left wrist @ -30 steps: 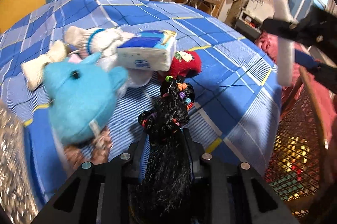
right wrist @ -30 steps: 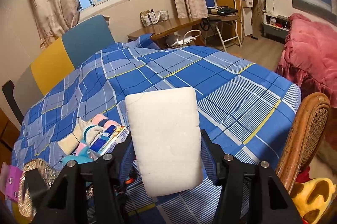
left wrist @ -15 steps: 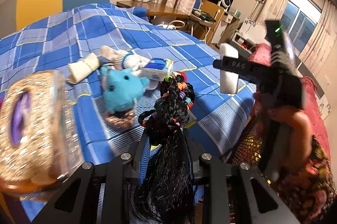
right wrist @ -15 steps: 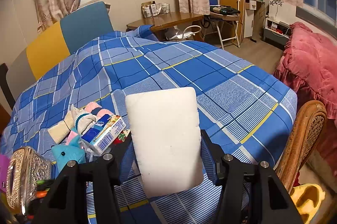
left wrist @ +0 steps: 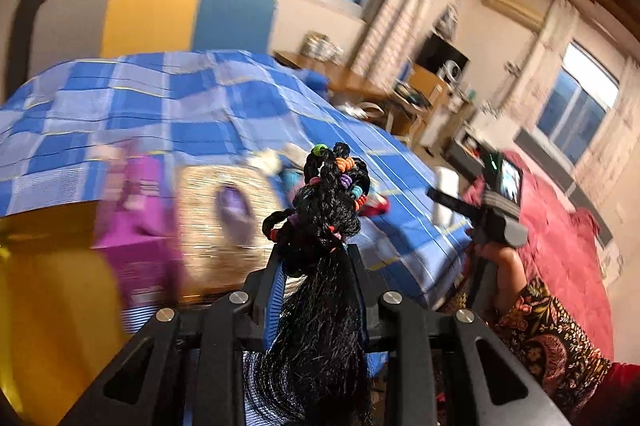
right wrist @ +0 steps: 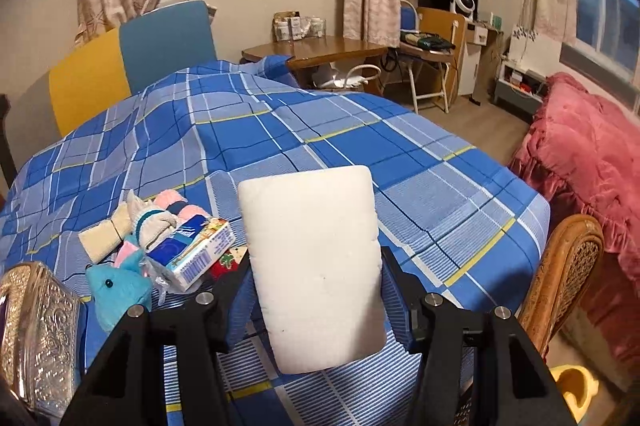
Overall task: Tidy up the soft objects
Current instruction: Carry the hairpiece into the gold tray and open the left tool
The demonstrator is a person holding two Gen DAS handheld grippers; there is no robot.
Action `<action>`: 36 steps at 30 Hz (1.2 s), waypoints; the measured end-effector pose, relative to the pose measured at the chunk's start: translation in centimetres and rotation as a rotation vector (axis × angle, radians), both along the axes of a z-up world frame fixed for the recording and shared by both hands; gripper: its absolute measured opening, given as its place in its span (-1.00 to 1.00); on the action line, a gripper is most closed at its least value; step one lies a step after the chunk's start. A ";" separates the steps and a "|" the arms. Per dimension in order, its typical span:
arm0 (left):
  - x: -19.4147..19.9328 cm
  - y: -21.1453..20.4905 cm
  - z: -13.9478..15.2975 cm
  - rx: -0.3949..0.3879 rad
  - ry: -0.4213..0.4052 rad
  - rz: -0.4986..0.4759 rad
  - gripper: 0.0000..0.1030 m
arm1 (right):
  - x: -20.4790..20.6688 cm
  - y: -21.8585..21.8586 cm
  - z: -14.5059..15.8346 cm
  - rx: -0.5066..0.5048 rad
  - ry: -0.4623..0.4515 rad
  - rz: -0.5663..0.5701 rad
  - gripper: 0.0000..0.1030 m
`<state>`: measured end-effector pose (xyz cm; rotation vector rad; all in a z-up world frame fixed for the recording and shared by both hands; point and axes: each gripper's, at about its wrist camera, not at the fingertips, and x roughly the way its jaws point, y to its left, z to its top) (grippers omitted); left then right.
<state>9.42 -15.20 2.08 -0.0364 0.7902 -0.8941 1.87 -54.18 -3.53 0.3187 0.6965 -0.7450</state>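
**Both grippers loaded, pile still unsorted**

Over the bed's blue plaid cover, I hold 2 soft items at once. Left gripper: fingers pinched on the black hair bundle with coloured elastics. Right gripper: fingers pressed against the white sponge pad, held upright.

Done: 2 items lifted. Left: neither is placed; on the cover, close together, lie the blue plush, tissue pack, rolled socks and a red item.

Surroundings: glittery box at the left edge, likely the destination (judgement). Left view is motion-blurred; purple box beside it. Wicker chair crowds my right side.
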 end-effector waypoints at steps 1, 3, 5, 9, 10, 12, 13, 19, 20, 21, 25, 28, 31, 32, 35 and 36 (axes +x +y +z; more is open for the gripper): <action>0.6 1.4 0.2 -0.004 0.003 0.030 -0.46 | 0.1 0.2 0.1 -0.009 -0.002 0.009 0.12; 1.8 4.4 0.4 -0.011 0.005 0.097 -0.46 | -0.1 0.6 0.3 -0.025 -0.022 0.027 0.12; 3.2 7.1 0.3 -0.003 0.002 0.160 -0.46 | -0.3 0.8 0.6 -0.030 -0.045 0.036 0.12; 6.2 11.6 -1.6 0.028 0.051 0.277 -0.46 | -0.8 1.2 1.1 -0.052 -0.086 0.046 0.12; 7.2 12.7 -2.5 0.055 0.059 0.304 -0.46 | -0.7 1.4 1.1 -0.057 -0.087 0.049 0.12; 9.0 14.3 -4.0 0.108 0.087 0.338 -0.46 | -0.6 1.7 1.3 -0.071 -0.089 0.058 0.12; 10.1 15.2 -5.2 0.134 0.109 0.360 -0.46 | -0.6 1.9 1.4 -0.080 -0.093 0.070 0.12; 16.1 20.2 -10.6 0.270 0.206 0.489 -0.46 | -0.1 2.8 1.4 -0.126 -0.082 0.098 0.12; 16.9 20.9 -11.3 0.282 0.214 0.500 -0.46 | -0.1 2.9 1.4 -0.130 -0.081 0.098 0.12; 17.7 21.3 -11.8 0.303 0.217 0.518 -0.46 | -0.1 2.9 1.4 -0.130 -0.079 0.097 0.12; 20.2 21.8 -13.2 0.399 0.208 0.568 -0.38 | -0.1 2.8 1.3 -0.135 -0.069 0.089 0.12; 21.2 22.5 -13.4 0.404 0.217 0.622 -0.20 | 0.0 3.0 1.3 -0.149 -0.060 0.089 0.12; 20.8 22.9 -12.2 0.376 0.169 0.650 -0.03 | 0.1 3.3 1.3 -0.169 -0.055 0.095 0.12; 20.5 23.0 -11.6 0.360 0.148 0.657 0.03 | 0.1 3.5 1.4 -0.177 -0.056 0.097 0.12; 19.2 23.4 -9.8 0.311 0.090 0.682 0.15 | 0.0 3.9 1.7 -0.191 -0.065 0.103 0.12; 18.4 23.6 -9.2 0.298 0.072 0.696 0.15 | -0.1 4.1 1.9 -0.177 -0.072 0.105 0.12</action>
